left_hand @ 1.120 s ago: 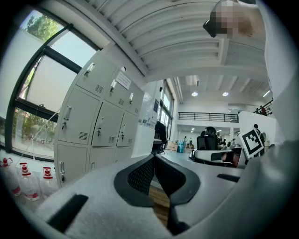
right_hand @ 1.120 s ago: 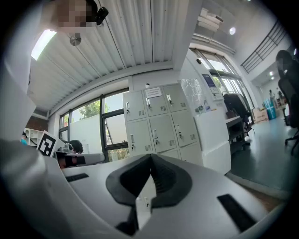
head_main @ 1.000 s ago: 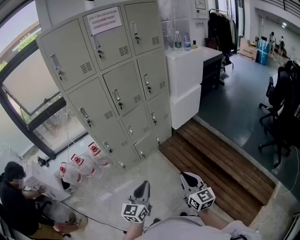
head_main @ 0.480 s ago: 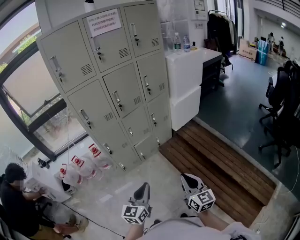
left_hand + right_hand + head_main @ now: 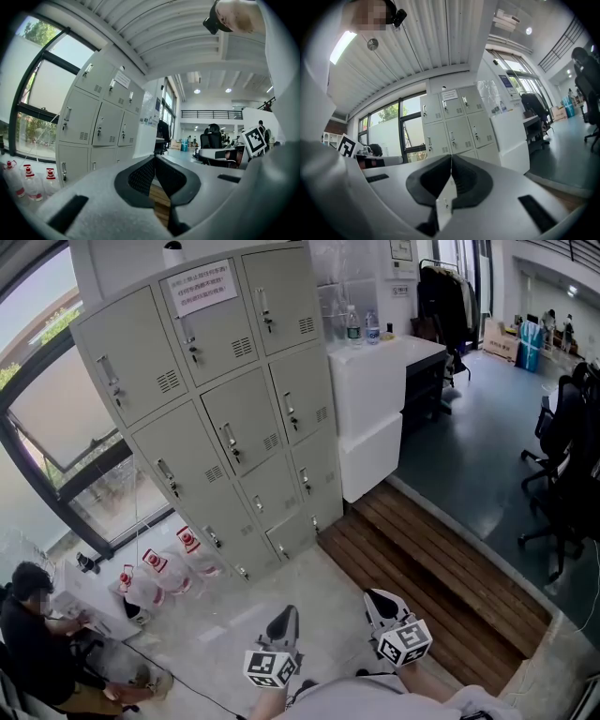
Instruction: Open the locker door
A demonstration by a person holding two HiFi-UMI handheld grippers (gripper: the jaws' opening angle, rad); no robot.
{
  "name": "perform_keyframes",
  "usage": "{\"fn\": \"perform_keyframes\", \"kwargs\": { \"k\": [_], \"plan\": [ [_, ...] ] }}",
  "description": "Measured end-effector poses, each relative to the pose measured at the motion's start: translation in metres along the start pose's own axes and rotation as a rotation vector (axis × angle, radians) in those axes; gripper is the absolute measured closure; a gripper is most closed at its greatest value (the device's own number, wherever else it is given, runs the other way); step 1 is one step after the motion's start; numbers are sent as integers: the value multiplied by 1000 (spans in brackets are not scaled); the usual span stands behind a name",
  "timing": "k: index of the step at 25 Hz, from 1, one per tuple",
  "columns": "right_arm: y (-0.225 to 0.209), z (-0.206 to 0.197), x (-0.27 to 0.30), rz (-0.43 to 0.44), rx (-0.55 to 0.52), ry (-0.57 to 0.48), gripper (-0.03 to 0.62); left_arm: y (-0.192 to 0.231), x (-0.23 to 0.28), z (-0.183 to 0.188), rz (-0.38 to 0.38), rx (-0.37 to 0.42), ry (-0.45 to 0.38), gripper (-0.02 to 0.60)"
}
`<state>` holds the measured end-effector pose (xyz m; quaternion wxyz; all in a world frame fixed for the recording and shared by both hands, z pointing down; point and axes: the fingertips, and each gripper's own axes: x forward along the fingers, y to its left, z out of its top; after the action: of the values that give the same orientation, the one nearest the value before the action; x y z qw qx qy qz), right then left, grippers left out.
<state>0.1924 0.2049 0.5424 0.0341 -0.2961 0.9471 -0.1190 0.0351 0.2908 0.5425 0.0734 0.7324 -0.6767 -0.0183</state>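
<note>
Left gripper (image 5: 286, 617) and right gripper (image 5: 379, 600), jaws together and empty, hang well apart from the closed lockers (image 5: 225, 418).

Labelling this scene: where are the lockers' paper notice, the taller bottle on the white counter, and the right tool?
paper notice (image 5: 201, 287), head view, sheet's middle.
taller bottle (image 5: 353, 325), head view, its body.
right tool (image 5: 381, 598), head view, between its shut fingertips.

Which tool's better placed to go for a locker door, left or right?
Right, likely. The right tool points straight at the lockers; the left tool aims past them. Both are shut and well short of them.
</note>
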Motion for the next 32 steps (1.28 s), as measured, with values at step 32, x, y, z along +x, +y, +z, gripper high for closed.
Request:
{"fn": "perform_keyframes", "kwargs": {
  "k": [32],
  "plan": [
    [-119, 36, 298, -121, -61, -58, 580, 202, 278, 63, -146, 85, -36, 572]
  ]
}}
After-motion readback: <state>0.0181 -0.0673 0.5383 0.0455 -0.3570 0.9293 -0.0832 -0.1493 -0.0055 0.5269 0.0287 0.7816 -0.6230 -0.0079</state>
